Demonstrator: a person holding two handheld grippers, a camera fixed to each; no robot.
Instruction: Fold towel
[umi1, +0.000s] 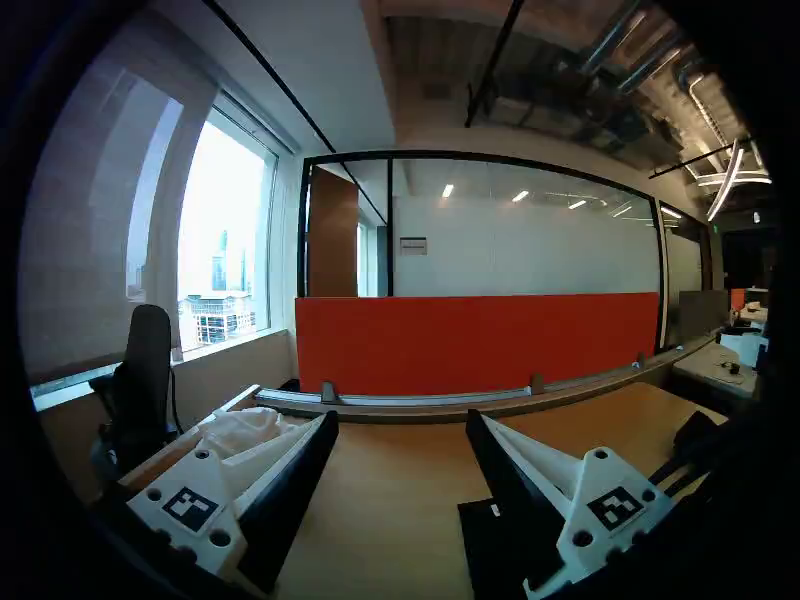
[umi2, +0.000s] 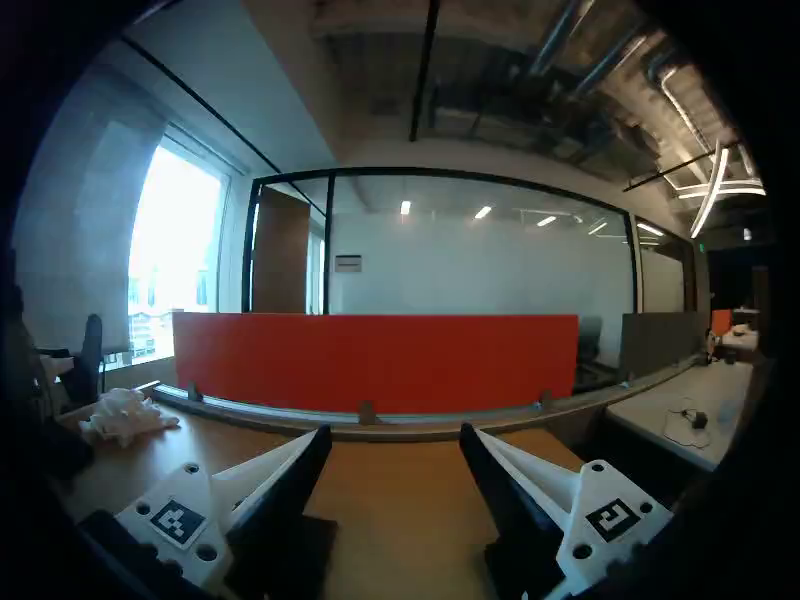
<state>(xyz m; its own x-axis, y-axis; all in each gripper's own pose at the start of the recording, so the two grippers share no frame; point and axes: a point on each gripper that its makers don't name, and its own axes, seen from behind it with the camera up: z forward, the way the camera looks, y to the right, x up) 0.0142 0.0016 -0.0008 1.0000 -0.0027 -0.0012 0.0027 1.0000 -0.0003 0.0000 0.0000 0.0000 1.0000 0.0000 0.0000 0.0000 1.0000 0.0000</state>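
Currently the left gripper (umi1: 400, 420) and right gripper (umi2: 395, 430) are hovering with fingers apart; the towel (umi1: 245, 430) (white, crumpled) is lying just left of the left gripper.

White towel (umi1: 245, 428), not folded, in a crumpled heap on the desk (umi1: 400, 490).
In the left gripper view I see it bunched and wrinkled at the far left part of the wooden desk, its lower edge covered by one finger of my left tongs (umi1: 400, 425). In the right gripper view it lies as a loose white heap far to the left.
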